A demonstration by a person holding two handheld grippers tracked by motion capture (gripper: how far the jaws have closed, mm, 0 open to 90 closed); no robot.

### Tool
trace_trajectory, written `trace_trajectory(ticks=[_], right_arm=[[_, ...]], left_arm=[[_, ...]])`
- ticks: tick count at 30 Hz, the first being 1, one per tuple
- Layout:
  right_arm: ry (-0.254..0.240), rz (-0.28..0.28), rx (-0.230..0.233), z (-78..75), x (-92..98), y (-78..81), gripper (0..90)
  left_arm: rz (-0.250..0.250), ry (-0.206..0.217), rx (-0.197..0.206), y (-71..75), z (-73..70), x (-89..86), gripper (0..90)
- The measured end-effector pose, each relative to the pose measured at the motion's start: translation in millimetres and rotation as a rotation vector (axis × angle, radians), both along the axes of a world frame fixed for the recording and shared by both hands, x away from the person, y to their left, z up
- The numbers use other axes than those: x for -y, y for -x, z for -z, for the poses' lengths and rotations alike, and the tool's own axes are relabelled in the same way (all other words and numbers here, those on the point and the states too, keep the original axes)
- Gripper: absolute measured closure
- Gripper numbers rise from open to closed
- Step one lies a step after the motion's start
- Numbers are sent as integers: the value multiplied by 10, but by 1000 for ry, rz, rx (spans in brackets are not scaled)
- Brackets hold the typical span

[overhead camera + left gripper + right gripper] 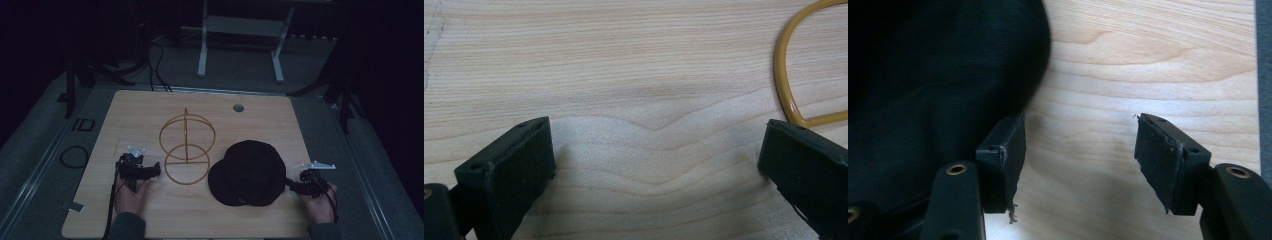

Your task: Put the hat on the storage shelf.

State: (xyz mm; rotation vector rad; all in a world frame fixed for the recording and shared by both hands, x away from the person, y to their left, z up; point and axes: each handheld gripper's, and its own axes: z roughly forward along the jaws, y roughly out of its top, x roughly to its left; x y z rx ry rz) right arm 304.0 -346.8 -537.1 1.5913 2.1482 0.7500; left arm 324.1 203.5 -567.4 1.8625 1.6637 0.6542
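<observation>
R claw [1080, 160] is sitting part-spread at the rim of the black fabric bucket hat [247, 172] lying on the light wood table [150, 107] beside the yellow wire hat stand [187, 150], nothing clamped, approach step underway; next needs brim btwn pads; L claw [656, 165] is resting wide apart, empty.

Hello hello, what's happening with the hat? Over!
Right gripper open, fingers beside hat brim. Left gripper open by the wire stand. Nothing blocking.

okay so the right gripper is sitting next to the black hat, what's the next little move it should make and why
Probably slide the right gripper sideways toward the black hat until the brim sits between the jaws. In the right gripper view they stand apart over bare table, with the hat's edge beside one jaw, not between them.
</observation>
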Motion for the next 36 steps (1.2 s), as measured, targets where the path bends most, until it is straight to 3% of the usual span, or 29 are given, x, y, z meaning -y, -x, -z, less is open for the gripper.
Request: trace_trajectory(ticks=[13,24,36], right_arm=[[7,-98,14,-264,-113,36,377],[-19,-158,42,-481,-311,-42,375],[-48,-202,54,-665,-556,3,353]], left_arm=[[-4,1,1,0,1,12,12],[-5,1,2,-1,1,15,12],[-6,2,3,-1,2,17,12]])
